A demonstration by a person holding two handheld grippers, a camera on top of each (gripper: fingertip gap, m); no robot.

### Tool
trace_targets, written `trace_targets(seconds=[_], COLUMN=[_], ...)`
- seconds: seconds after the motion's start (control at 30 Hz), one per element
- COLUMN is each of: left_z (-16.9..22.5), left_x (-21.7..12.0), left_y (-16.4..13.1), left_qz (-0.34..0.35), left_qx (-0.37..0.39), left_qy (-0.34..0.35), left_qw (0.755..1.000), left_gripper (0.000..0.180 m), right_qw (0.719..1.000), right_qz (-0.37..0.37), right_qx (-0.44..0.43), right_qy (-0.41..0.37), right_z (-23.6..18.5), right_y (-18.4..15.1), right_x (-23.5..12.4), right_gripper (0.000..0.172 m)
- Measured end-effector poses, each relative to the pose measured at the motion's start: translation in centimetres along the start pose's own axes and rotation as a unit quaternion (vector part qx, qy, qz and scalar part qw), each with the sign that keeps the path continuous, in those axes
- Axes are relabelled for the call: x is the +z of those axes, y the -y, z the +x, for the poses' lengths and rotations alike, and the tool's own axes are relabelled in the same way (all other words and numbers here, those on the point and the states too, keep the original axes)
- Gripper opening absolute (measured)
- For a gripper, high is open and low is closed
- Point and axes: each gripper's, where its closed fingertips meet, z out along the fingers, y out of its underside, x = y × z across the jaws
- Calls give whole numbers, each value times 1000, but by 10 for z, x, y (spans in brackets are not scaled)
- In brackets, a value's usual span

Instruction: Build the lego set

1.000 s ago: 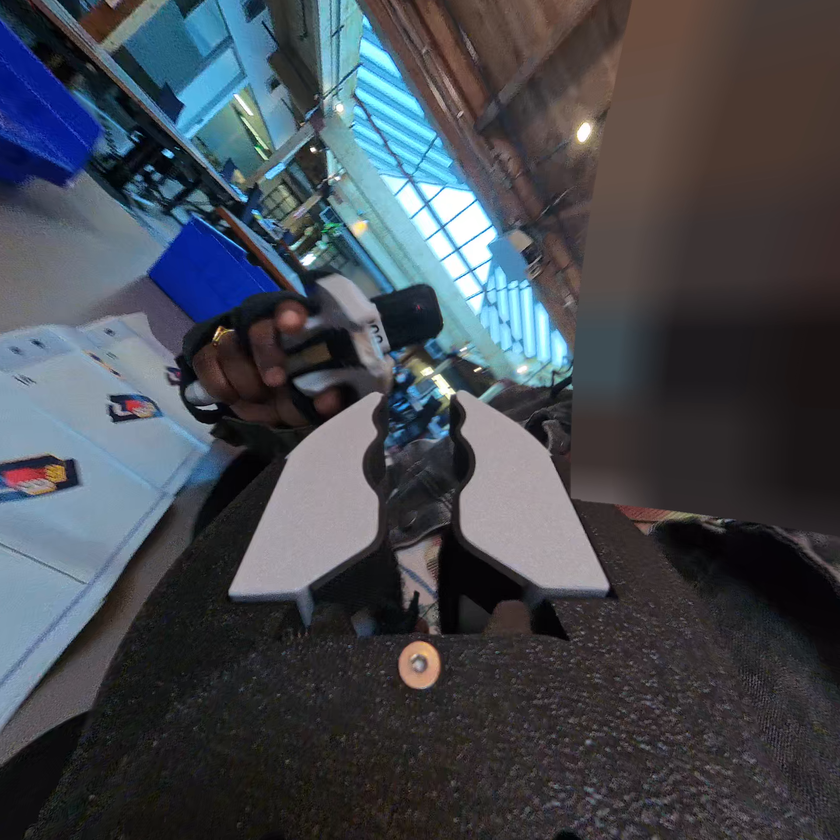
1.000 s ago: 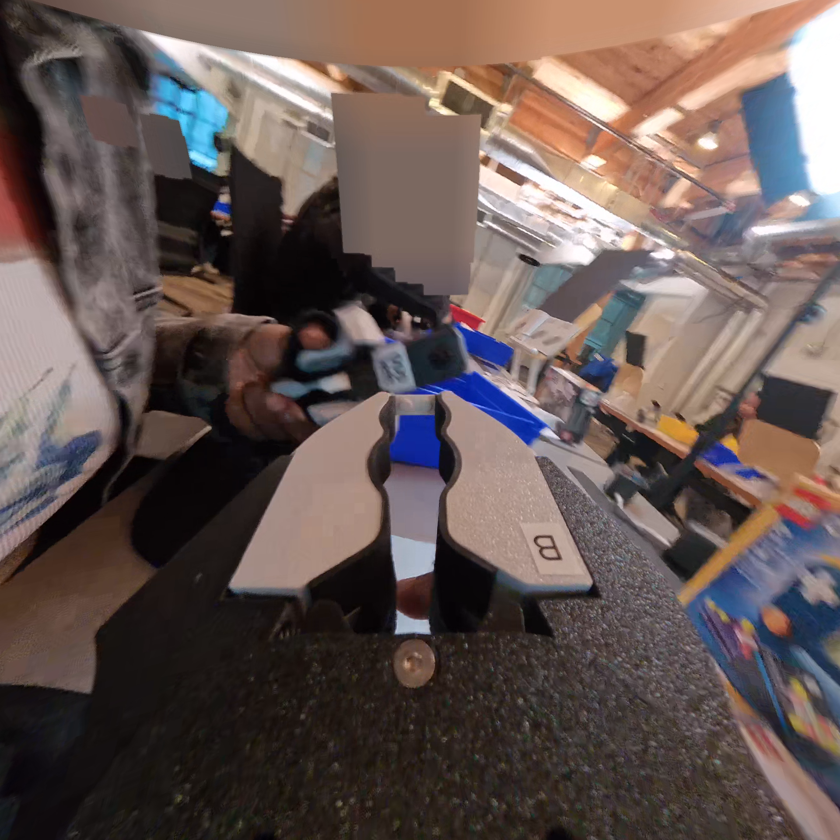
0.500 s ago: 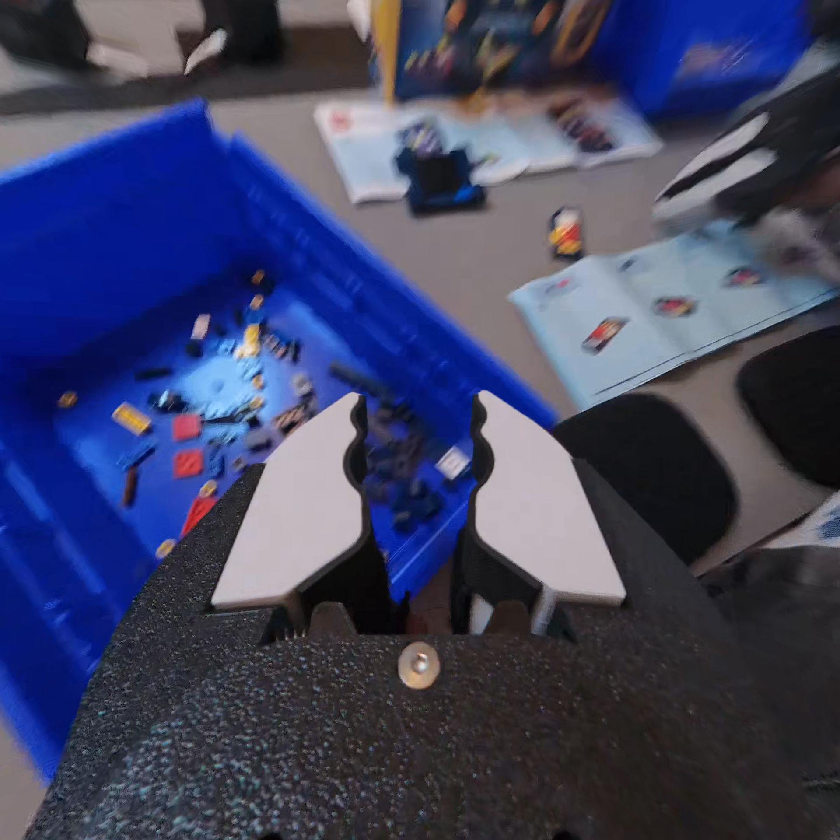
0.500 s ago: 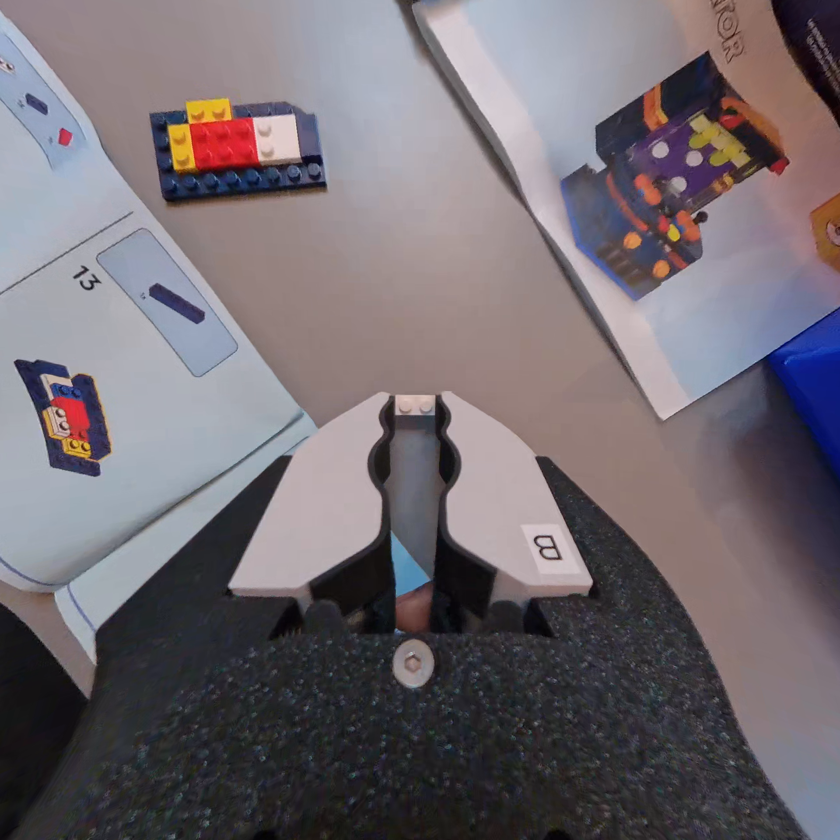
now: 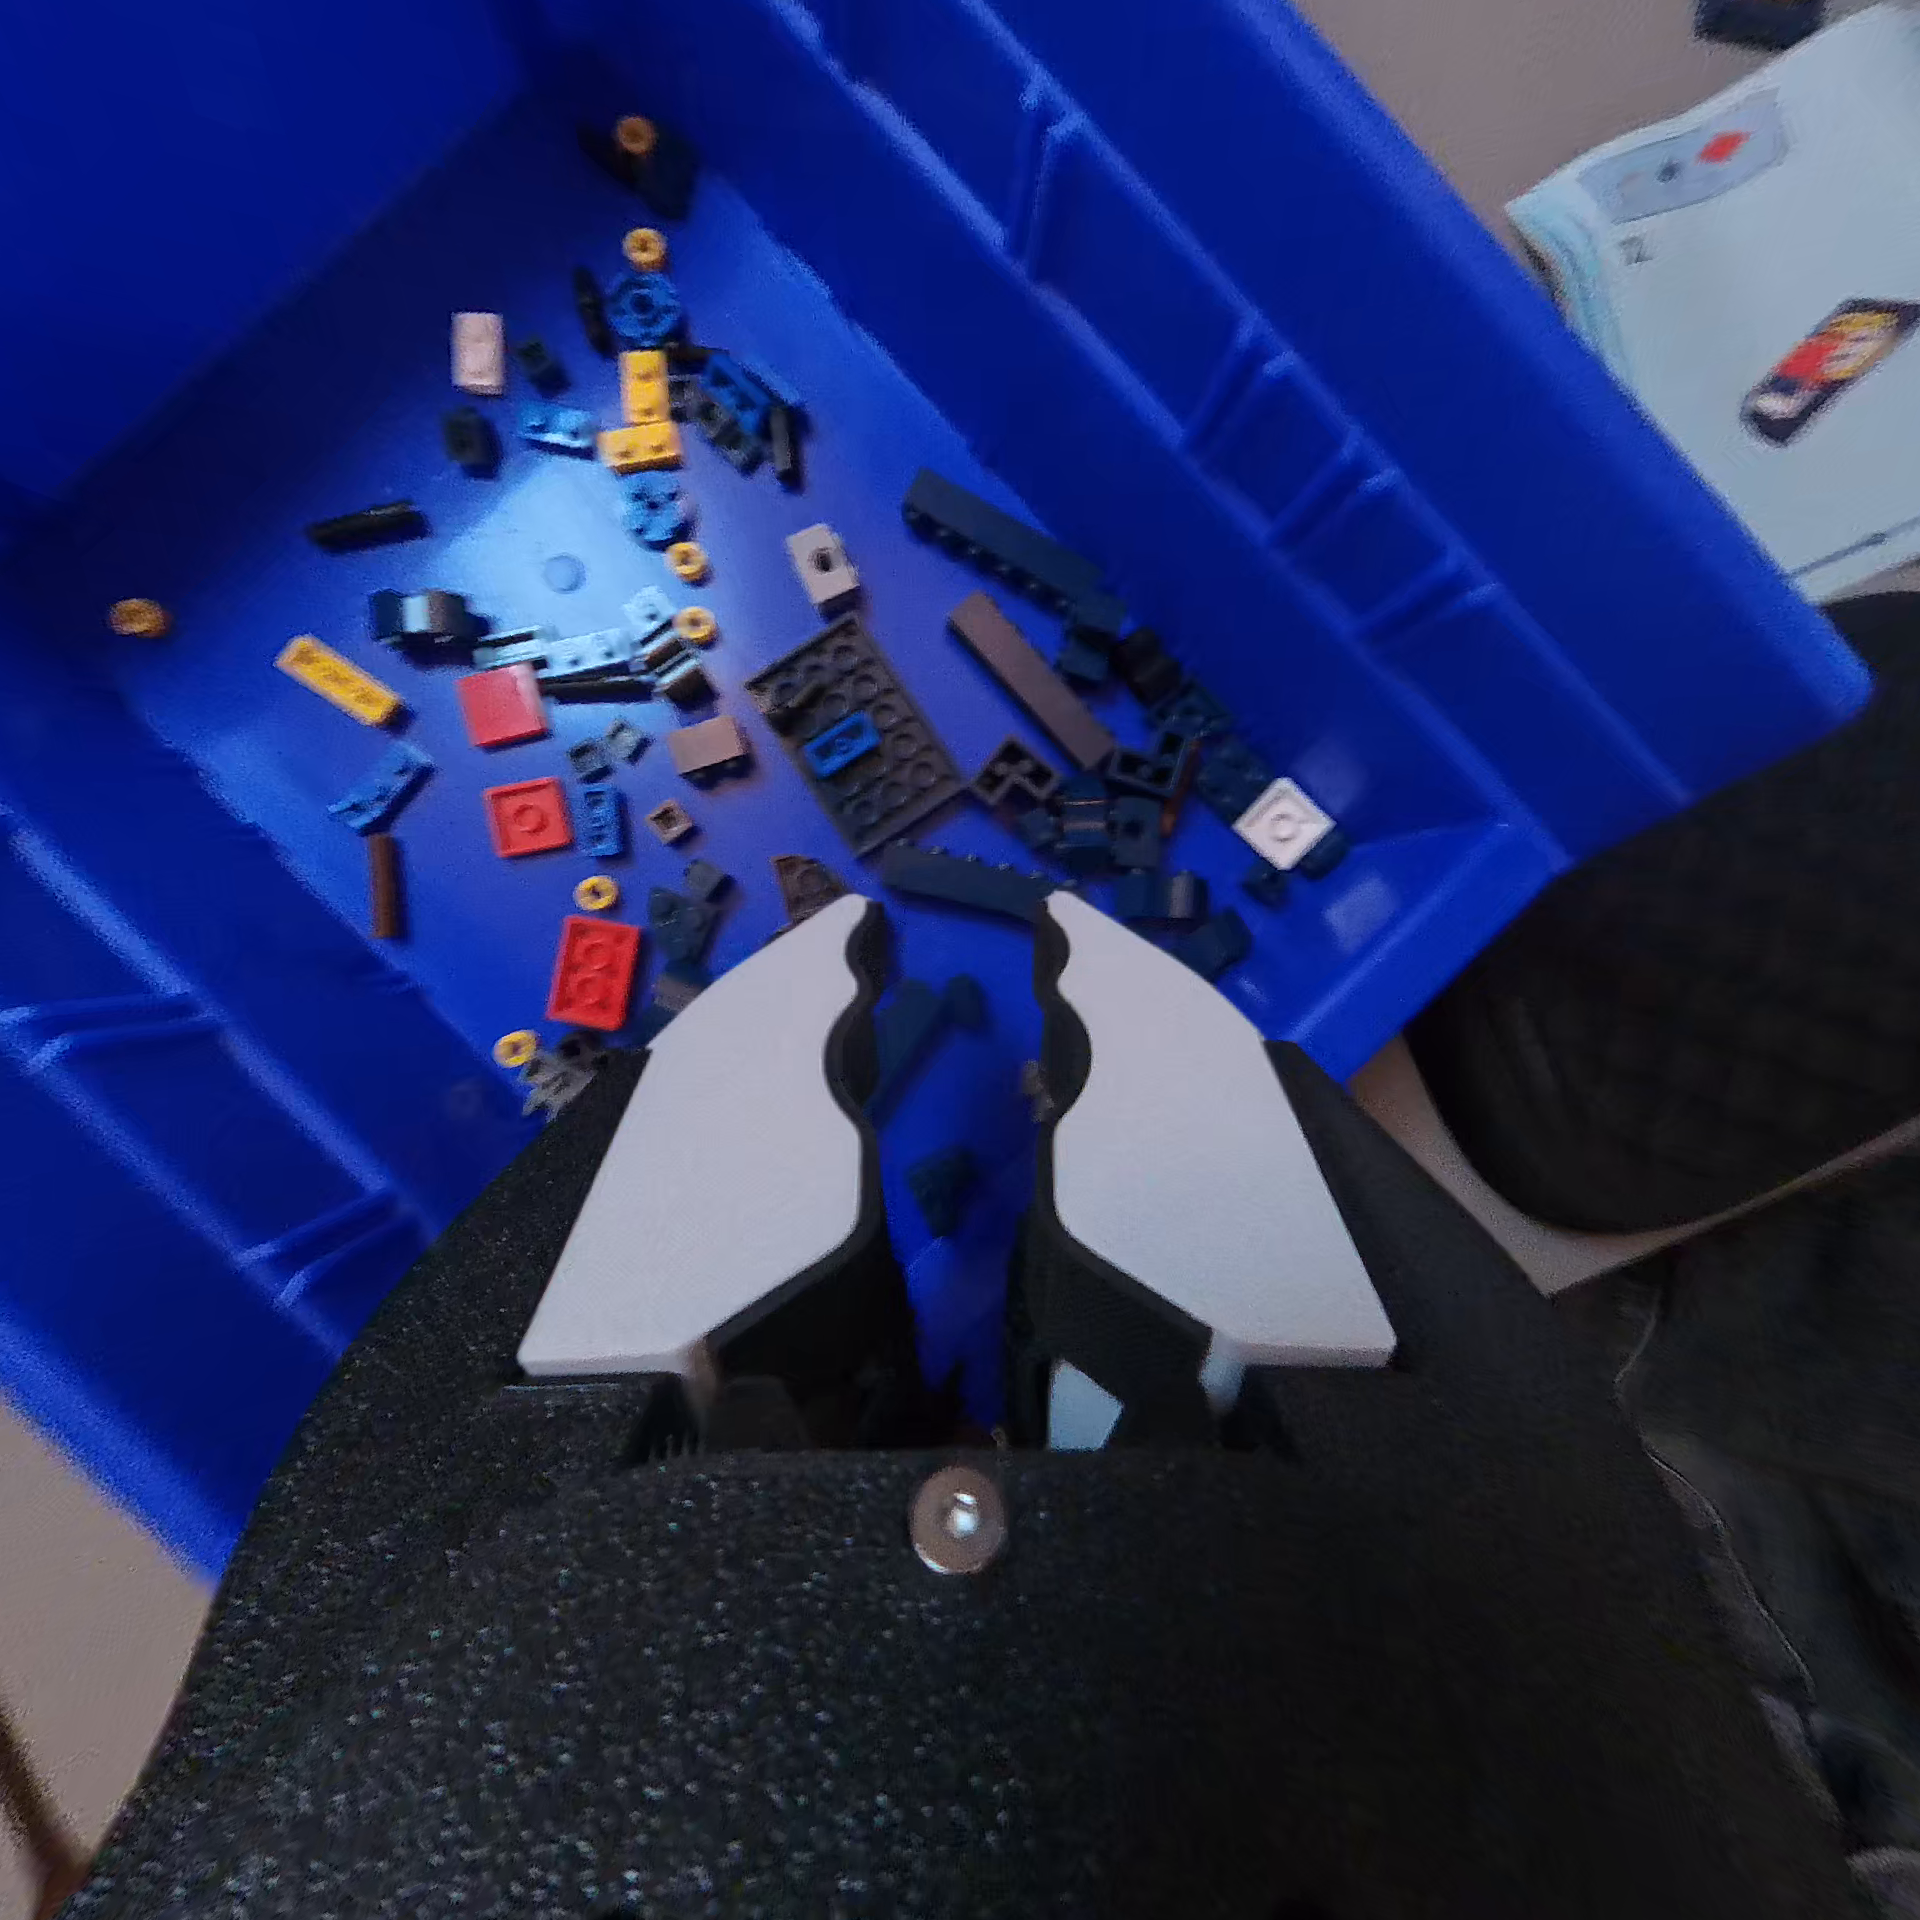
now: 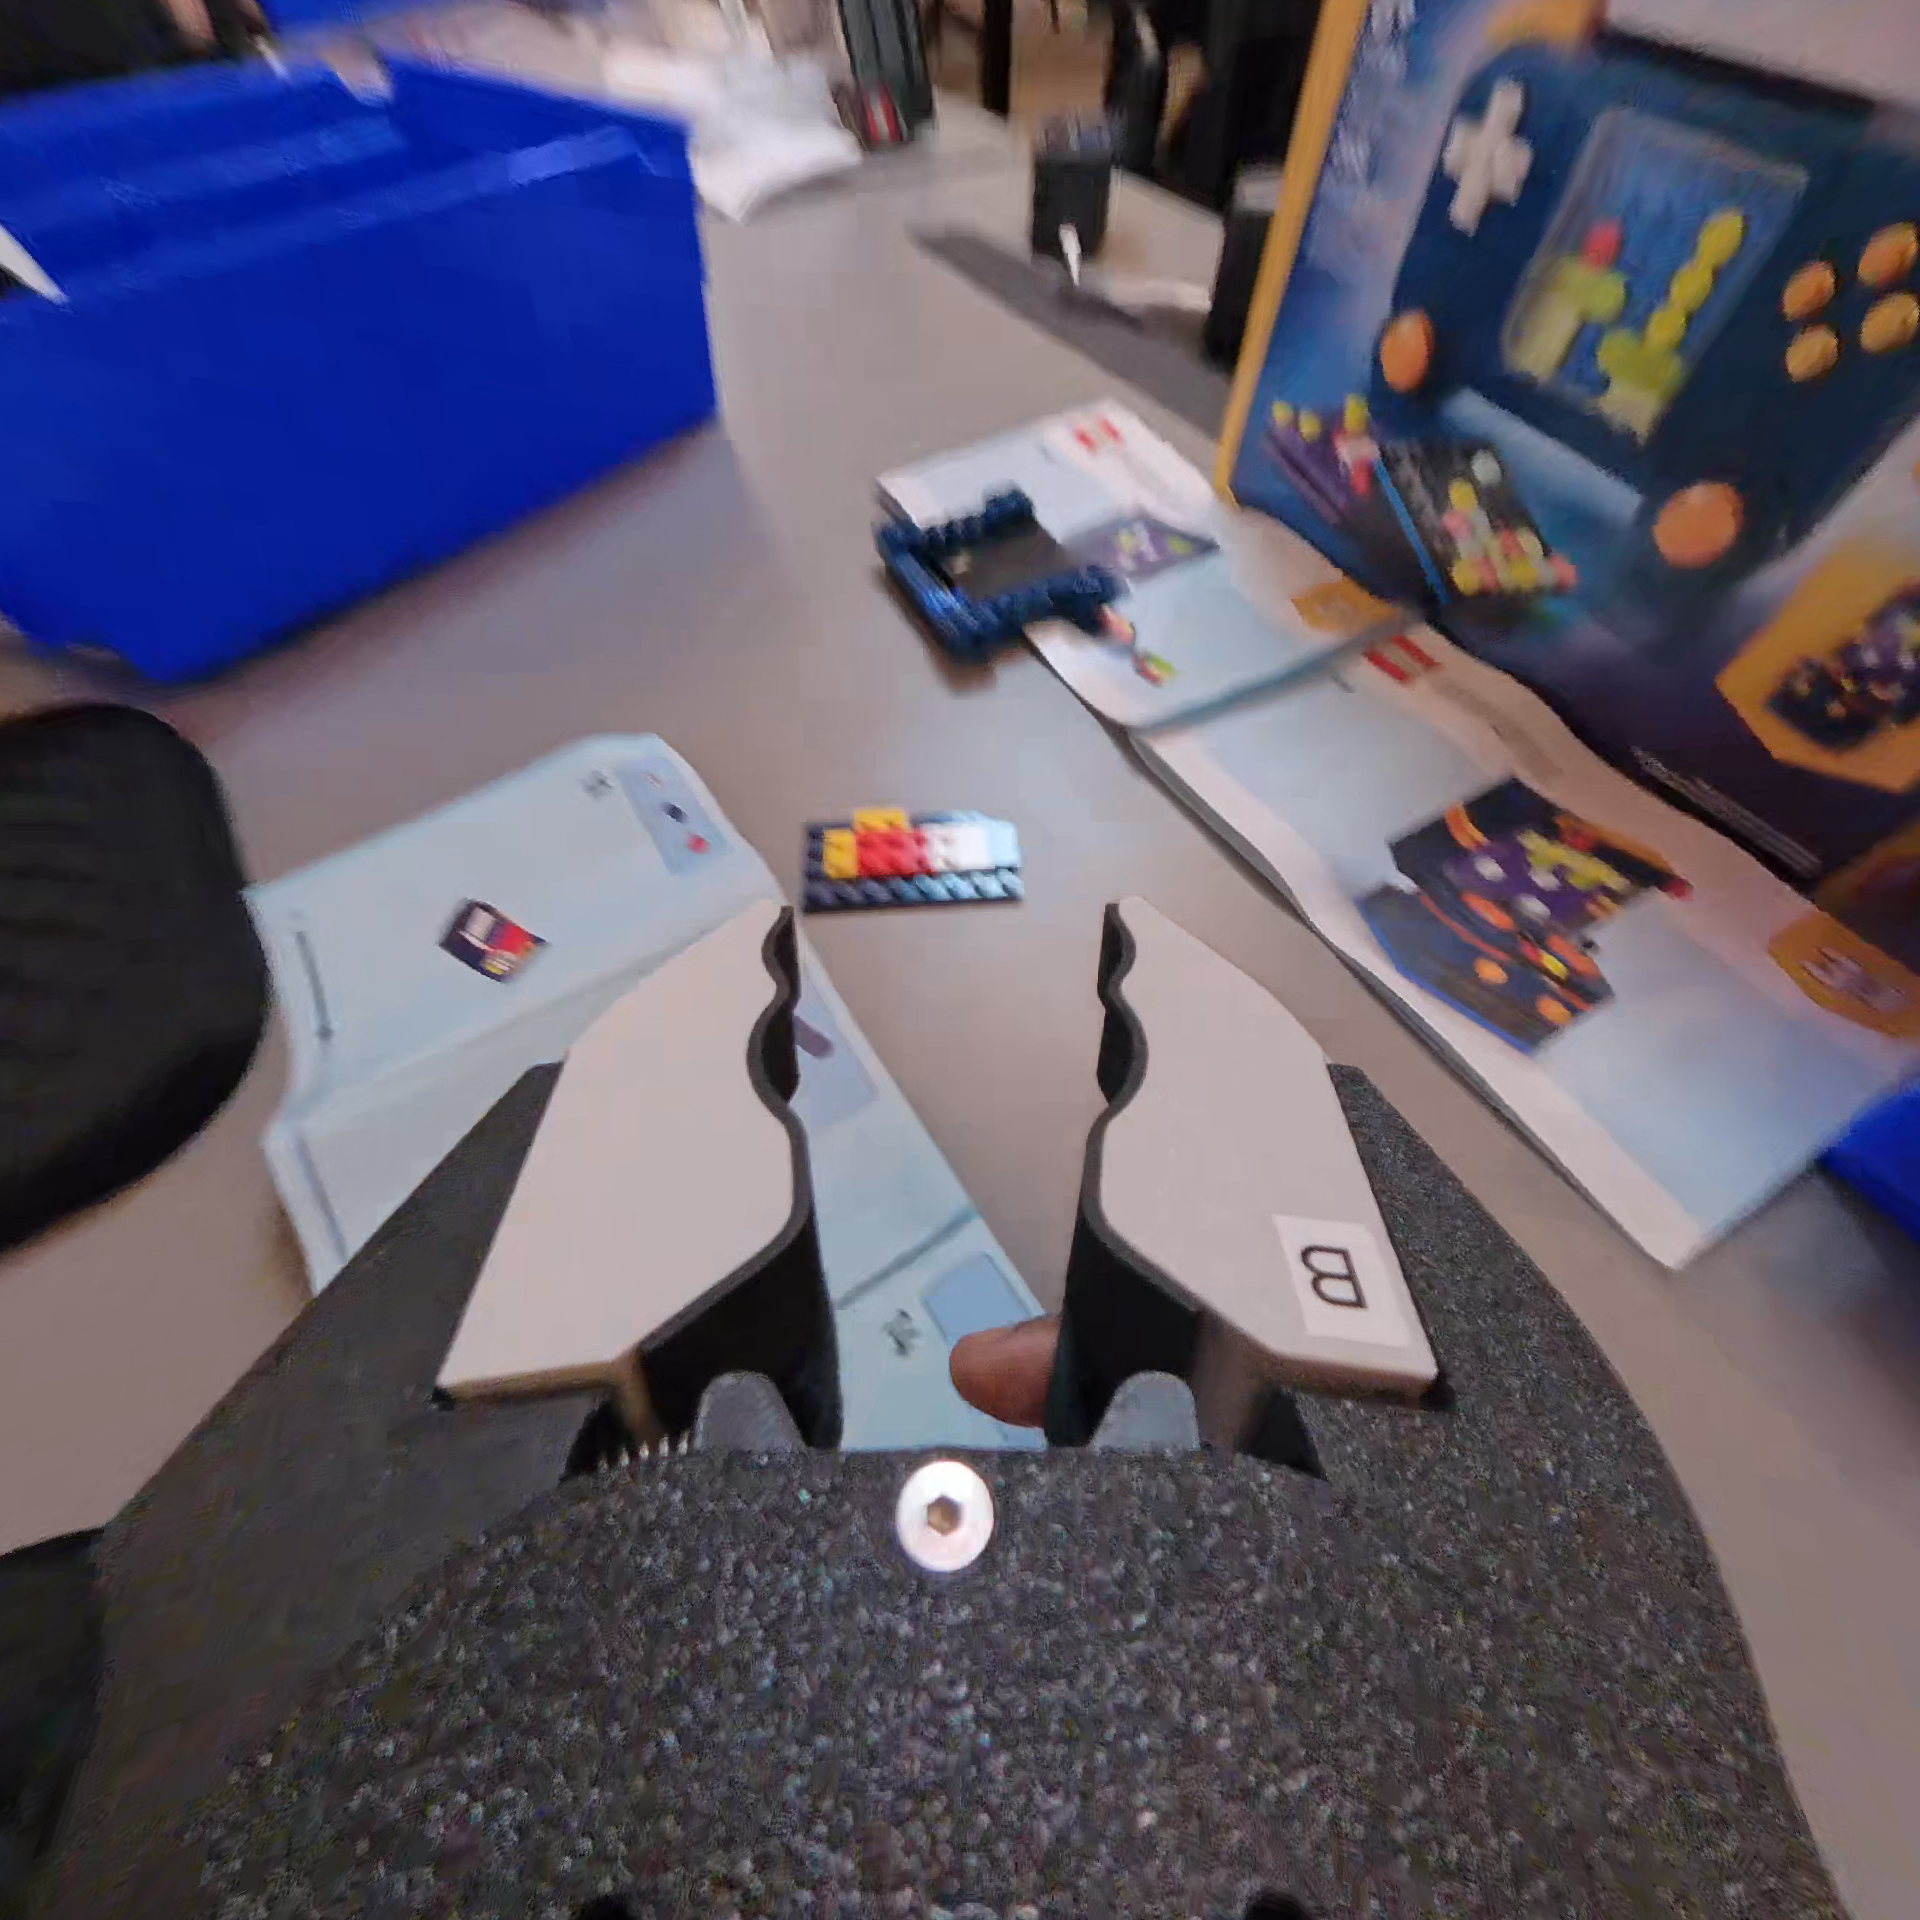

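My left gripper (image 5: 958,914) hangs over a blue bin (image 5: 1143,312) of several loose bricks. Its jaws stand a little apart with nothing between the pads. A long dark blue brick (image 5: 966,883) lies on the bin floor just beyond the fingertips. A dark grey plate (image 5: 857,727) and a red brick (image 5: 594,971) lie nearby. My right gripper (image 6: 948,914) is wide open and empty above the grey table. A small flat build (image 6: 912,857) of dark blue, yellow, red and white bricks lies just ahead of its tips. It lies beside an open instruction booklet (image 6: 499,914).
The blue bin (image 6: 312,364) stands at the far left in the right wrist view. A blue framed build (image 6: 992,566) sits on more booklets (image 6: 1455,935), in front of a toy box (image 6: 1610,364). A black rounded thing (image 6: 94,935) is at the left edge. The gap from one gripper's tips to the other's is roughly 40 cm.
My right gripper opened; the small white brick between its tips half a second ago is gone from them. My left gripper swung down over the bin and its jaws narrowed.
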Motion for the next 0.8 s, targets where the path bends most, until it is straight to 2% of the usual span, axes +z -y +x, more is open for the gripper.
trace_targets(seconds=[0.1,0.2,0.27,0.33,0.4,0.43,0.47,0.5,0.53,0.57,0.67,0.8], left_z=[-27,-29,-18,13,46,54,60,64,75,90,103,115], left_x=[-20,-45,-46,-34,-21,-15,-9,-7,-8,-11,-11,-9], left_y=[9,24,19,2,-26,-41,-51,-54,-56,-59,-61,-59], left_qz=[36,101,89,41,-27,-64,-81,-78,-78,-82,-97,-102], left_qx=[-11,-18,-13,11,48,62,72,85,94,94,103,94], left_qy=[97,108,69,-24,-104,-117,-121,-125,-153,-189,-181,-176], left_qw=[995,989,994,999,993,989,987,985,981,974,973,975], left_gripper=[28,31,29,28,34,36,49,46,40,43,63,69], right_qw=[997,991,988,988,988,988,988,988,988,988,989,989], right_qz=[74,119,135,131,124,120,115,110,105,99,88,83], right_qx=[-25,-64,-76,-85,-96,-100,-103,-106,-110,-114,-119,-121], right_qy=[-5,-12,-9,0,2,0,-3,-7,-11,-14,-19,-22], right_z=[-8,-9,-11,-14,-14,-13,-13,-11,-10,-9,-6,-4], right_y=[10,20,22,19,16,14,13,11,9,8,4,1], right_x=[-5,-11,-11,-9,-7,-6,-4,-3,-3,-2,0,1], right_gripper=[54,51,49,47,47,46,46,46,45,45,44,43])
